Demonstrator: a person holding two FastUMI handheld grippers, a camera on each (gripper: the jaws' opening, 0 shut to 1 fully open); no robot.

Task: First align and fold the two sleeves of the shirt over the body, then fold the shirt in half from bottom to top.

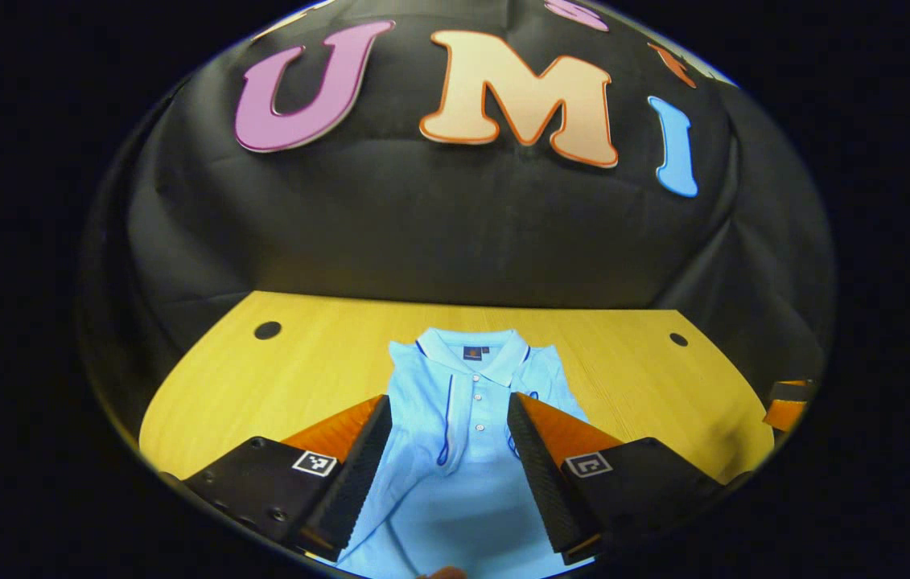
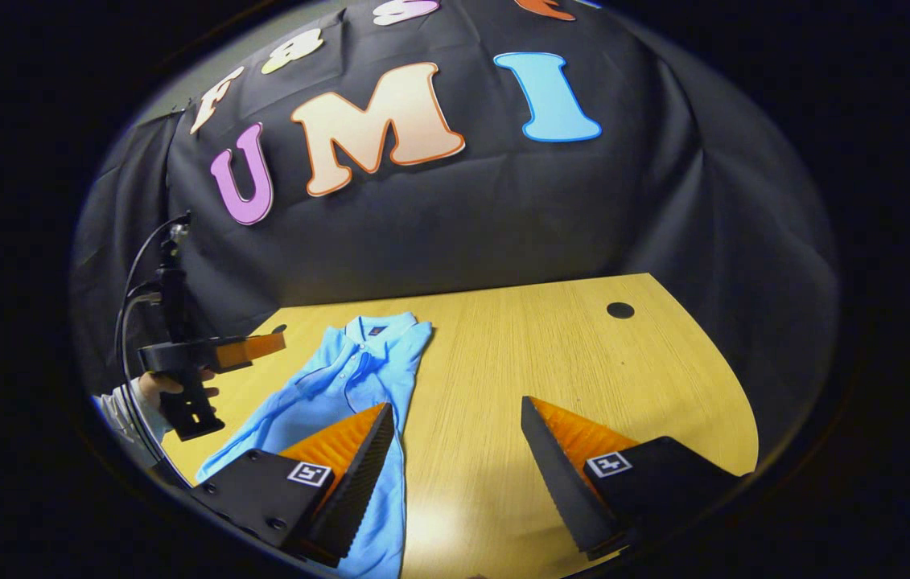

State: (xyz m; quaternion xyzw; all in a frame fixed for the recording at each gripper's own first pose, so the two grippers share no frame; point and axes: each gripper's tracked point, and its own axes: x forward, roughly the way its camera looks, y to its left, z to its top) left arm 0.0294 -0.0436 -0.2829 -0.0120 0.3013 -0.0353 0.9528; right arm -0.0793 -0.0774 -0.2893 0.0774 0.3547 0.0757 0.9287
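wooden table [image 2: 551,354] | shirt [image 1: 463,418] flat, sleeves folded | both claws wide, empty

A light blue shirt [image 2: 342,386] lies flat on the wooden table [image 2: 551,362], the right gripper [image 2: 455,446] spread wide above its edge, while a hand [image 2: 169,390] holds the left gripper [image 2: 249,350] beyond.
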